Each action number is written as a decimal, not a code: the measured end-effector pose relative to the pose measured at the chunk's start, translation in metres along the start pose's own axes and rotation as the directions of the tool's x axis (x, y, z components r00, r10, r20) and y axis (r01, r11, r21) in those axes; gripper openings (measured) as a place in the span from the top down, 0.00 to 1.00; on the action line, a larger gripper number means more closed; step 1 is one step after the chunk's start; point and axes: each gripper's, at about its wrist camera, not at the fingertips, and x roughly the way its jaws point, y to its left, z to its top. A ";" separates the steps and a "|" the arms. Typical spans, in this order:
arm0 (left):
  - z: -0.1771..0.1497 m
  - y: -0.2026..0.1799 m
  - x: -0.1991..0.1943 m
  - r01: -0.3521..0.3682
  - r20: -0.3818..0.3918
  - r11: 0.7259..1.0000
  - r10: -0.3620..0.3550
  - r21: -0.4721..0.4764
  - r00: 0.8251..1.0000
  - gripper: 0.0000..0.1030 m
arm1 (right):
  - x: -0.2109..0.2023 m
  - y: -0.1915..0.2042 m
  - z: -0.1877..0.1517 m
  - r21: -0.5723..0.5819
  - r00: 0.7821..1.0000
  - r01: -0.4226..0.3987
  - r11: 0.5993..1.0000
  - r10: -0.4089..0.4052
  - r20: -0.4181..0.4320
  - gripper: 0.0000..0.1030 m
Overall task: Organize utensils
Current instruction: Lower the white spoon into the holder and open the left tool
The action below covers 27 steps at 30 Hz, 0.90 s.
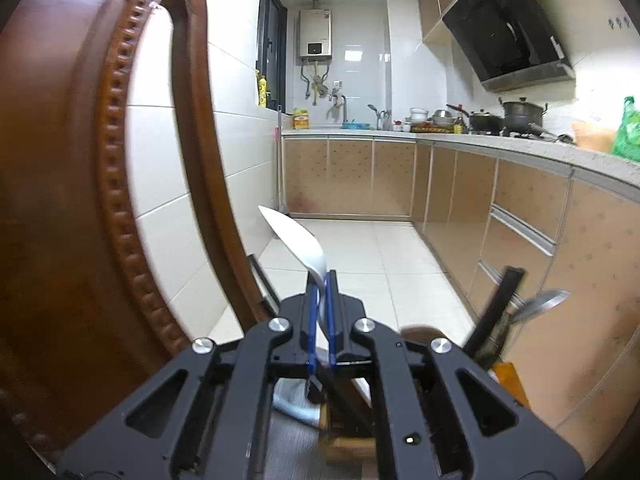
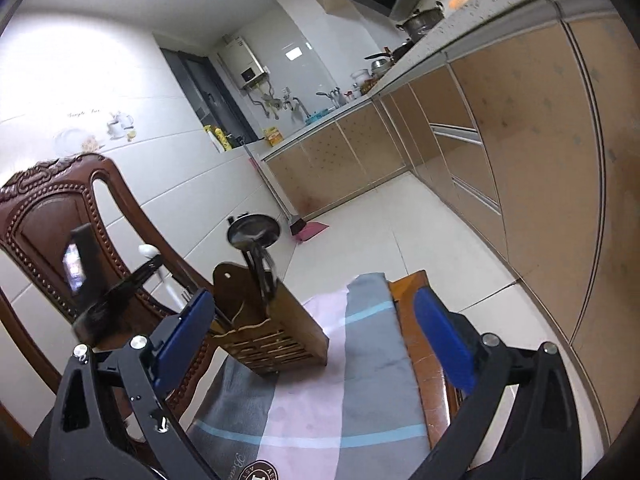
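My left gripper (image 1: 320,280) is shut on a white spoon (image 1: 294,236), whose bowl points up and away, held beside the chair back. In the right wrist view the left gripper (image 2: 150,258) shows as a dark blurred shape with the white spoon tip (image 2: 148,250) above it, left of the wooden utensil holder (image 2: 266,320). The holder stands on a striped cloth (image 2: 320,392) and holds a metal ladle (image 2: 252,232) and dark-handled utensils. My right gripper (image 2: 316,332) is open and empty, just in front of the holder.
A carved brown chair back (image 1: 80,160) fills the left, close to my left gripper; it also shows in the right wrist view (image 2: 48,208). Beige kitchen cabinets (image 2: 520,160) run along the right. A wooden table edge (image 2: 416,320) borders the cloth. The tiled floor (image 1: 380,248) lies beyond.
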 end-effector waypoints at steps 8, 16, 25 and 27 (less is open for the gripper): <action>-0.037 -0.026 0.049 -0.080 -0.012 0.987 0.082 0.143 0.997 0.88 | 0.003 -0.018 -0.003 0.029 0.999 -0.017 0.999 0.017 -0.031 0.05; -0.033 -0.027 -0.002 0.005 0.061 0.982 -0.017 0.191 0.998 0.10 | 0.009 -0.012 -0.003 0.025 0.998 -0.035 0.999 0.037 -0.060 0.05; -0.021 0.045 -0.145 0.103 0.107 0.994 -0.099 -0.027 0.989 0.03 | 0.004 0.014 -0.007 -0.015 0.994 -0.070 0.997 0.068 -0.090 0.05; -0.035 0.055 -0.171 0.111 0.099 0.993 -0.107 -0.040 0.989 0.03 | 0.003 0.021 -0.009 -0.026 0.991 -0.081 0.996 0.078 -0.107 0.05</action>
